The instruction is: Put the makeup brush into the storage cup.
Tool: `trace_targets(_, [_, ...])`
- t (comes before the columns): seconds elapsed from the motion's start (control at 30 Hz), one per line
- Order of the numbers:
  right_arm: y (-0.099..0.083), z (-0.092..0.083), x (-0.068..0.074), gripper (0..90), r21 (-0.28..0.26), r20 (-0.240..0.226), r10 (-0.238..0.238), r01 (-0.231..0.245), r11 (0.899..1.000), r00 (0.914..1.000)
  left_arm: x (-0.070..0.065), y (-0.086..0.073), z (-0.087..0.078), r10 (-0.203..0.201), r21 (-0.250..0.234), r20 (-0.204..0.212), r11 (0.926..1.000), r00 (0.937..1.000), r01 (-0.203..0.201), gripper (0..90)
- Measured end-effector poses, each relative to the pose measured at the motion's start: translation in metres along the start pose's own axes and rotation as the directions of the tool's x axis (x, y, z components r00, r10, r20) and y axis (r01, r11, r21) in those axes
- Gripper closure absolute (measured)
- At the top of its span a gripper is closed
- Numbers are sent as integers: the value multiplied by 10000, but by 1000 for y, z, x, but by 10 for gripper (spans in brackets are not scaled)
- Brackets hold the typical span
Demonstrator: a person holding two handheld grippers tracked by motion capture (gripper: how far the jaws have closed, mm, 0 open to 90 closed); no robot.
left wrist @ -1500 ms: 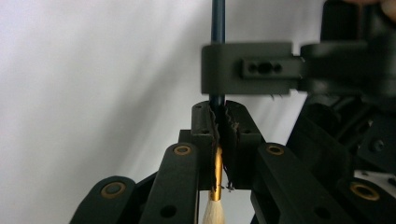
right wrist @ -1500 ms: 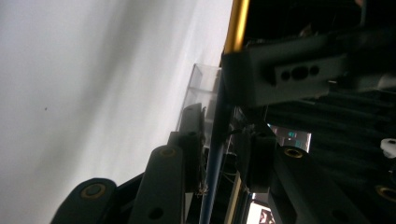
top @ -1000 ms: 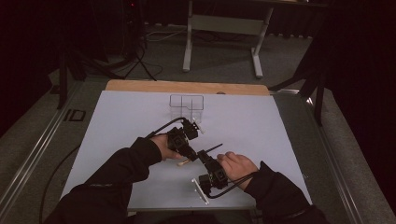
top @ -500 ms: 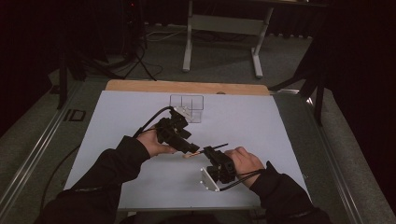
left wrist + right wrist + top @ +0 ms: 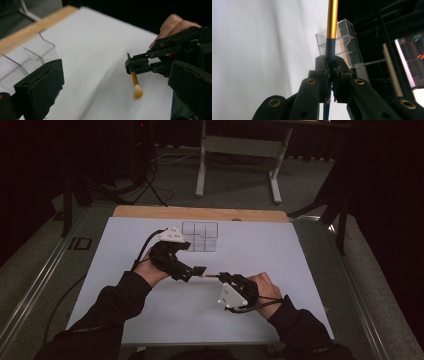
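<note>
My right gripper is clamped on the makeup brush. My left gripper has just opened wide, its jaws empty, near the clear organizer.

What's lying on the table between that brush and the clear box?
Nothing: in the high view the white sheet is bare between the brush, clamped in the right tongs, and the clear box.

Dim room, bright white tabletop; close-ups blurred, perhaps motion.
</note>
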State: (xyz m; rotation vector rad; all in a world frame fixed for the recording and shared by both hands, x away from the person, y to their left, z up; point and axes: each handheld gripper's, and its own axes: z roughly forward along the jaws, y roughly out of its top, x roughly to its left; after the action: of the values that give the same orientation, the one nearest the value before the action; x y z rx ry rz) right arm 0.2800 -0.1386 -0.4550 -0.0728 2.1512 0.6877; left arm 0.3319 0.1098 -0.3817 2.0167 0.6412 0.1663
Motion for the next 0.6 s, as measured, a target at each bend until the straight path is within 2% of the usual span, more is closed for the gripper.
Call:
trace_targets(0.03, [0, -1, -3, 836, -78, -82, 400, -401, 9992, 9992, 0, 0, 0, 0, 0, 0, 10000, 10000, 0, 2])
trace_targets(0.07, [-1, -2, -10, 836, -209, -186, 1160, -1164, 9930, 9931, 3, -5, -4, -182, -387, 10, 9991, 9998, 182, 1])
trace_targets(0.13, [-1, -3, -14, 836, -274, -326, 1542, -1551, 9875, 9875, 4, -7, -7, -117, -567, 14, 9983, 9999, 118, 0])
trace_targets(0.23, [-1, -5, -19, 836, -333, -329, 1933, -1944, 9804, 9806, 3, -12, -11, -42, -1084, -44, 9941, 10000, 37, 0])
trace_targets(0.3, [-2, -5, -22, 836, -408, -354, 2197, -2211, 9744, 9749, 3, -14, -12, -4, -1212, -85, 9926, 10000, -6, 0])
trace_targets(0.37, [-3, -5, -25, 836, -517, -513, 2578, -2603, 9641, 9648, 3, -18, -14, 35, -1362, -119, 9907, 9999, -51, 0])
trace_targets(0.4, [-3, -6, -27, 836, -555, -646, 2860, -2896, 9555, 9560, 4, -20, -14, 47, -1507, -121, 9886, 9999, -65, 0])
trace_targets(0.53, [-3, -7, -31, 836, -705, -797, 3195, -3250, 9431, 9442, 4, -29, -15, 275, -1644, -230, 9859, 9994, -309, 0])
trace_targets(0.6, [-4, -7, -36, 836, -733, -1073, 3704, -3789, 9225, 9226, 3, -33, -15, 330, -1643, -281, 9857, 9991, -372, 0])
